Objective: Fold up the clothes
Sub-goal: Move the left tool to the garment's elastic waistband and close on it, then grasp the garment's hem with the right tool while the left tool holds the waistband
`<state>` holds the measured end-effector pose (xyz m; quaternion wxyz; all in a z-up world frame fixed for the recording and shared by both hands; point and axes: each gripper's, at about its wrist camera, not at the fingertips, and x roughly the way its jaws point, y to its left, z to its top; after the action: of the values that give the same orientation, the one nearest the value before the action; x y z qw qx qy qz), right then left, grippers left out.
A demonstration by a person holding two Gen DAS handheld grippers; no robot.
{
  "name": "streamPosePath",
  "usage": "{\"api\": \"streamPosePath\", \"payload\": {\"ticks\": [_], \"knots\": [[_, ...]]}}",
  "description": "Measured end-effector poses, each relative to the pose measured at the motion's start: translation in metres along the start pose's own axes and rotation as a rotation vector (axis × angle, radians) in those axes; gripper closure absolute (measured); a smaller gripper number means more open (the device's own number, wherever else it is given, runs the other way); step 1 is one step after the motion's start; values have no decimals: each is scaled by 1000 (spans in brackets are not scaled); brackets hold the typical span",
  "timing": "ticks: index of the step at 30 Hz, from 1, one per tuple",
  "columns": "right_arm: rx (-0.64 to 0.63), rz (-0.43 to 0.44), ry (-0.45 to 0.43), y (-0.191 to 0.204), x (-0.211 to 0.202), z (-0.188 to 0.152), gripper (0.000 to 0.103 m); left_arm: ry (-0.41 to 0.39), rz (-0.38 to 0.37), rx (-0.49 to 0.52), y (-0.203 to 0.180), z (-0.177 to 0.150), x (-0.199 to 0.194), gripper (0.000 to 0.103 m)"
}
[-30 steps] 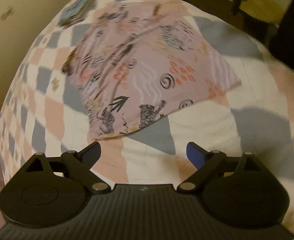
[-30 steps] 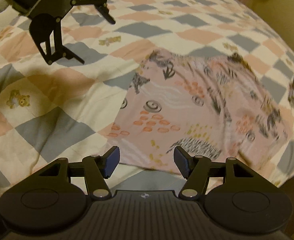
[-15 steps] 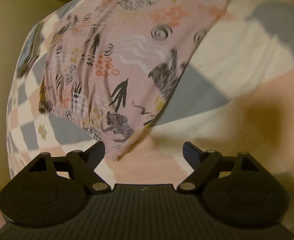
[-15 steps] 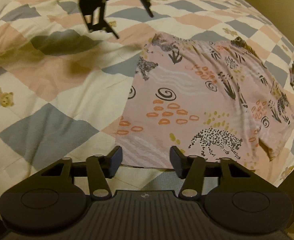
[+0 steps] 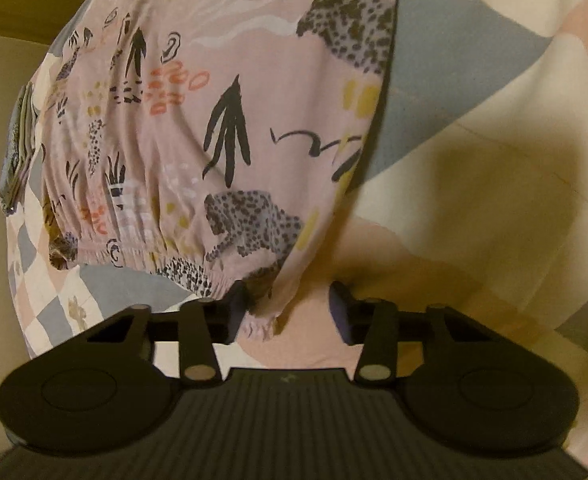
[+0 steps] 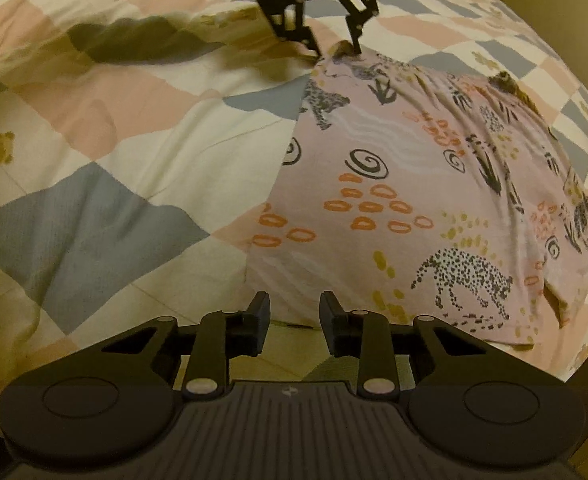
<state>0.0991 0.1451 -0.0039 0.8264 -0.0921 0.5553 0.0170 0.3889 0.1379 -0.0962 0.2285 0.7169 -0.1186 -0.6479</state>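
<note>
You set both claws spread at matching corners of the pink garment lying flat on the quilt: left gripper straddling one corner, right gripper nearing the other, presumably to lift and fold.

My left gripper is held low at the far end of the scene, its jaws parted and set either side of one spot, not yet closed. In the right wrist view it shows as a dark linkage tilted fingertips-down. My right gripper sits at the near end, jaws apart with a narrower gap, gripping nothing.
</note>
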Motion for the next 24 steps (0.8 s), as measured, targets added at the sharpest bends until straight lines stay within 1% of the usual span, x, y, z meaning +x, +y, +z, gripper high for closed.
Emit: {"api": "streamPosePath", "payload": {"ticks": [2, 4, 12, 16, 21, 22, 24], "knots": [[-18, 6, -2, 5, 2, 2, 71, 10, -5, -28, 4, 0, 3, 91], [-46, 12, -8, 11, 4, 3, 71, 12, -2, -45, 10, -1, 5, 95], [-96, 32, 2, 32, 28, 6, 68, -1, 1, -77, 11, -1, 7, 97], [-134, -21, -1, 39, 37, 5, 69, -6, 10, -87, 10, -3, 7, 97], [-116, -72, 12, 26, 37, 6, 70, -9, 14, -84, 10, -4, 7, 97], [-116, -75, 13, 23, 37, 6, 73, -7, 16, -86, 10, -3, 7, 97], [-123, -69, 10, 20, 37, 7, 90, -5, 19, -89, 10, -3, 6, 97]]}}
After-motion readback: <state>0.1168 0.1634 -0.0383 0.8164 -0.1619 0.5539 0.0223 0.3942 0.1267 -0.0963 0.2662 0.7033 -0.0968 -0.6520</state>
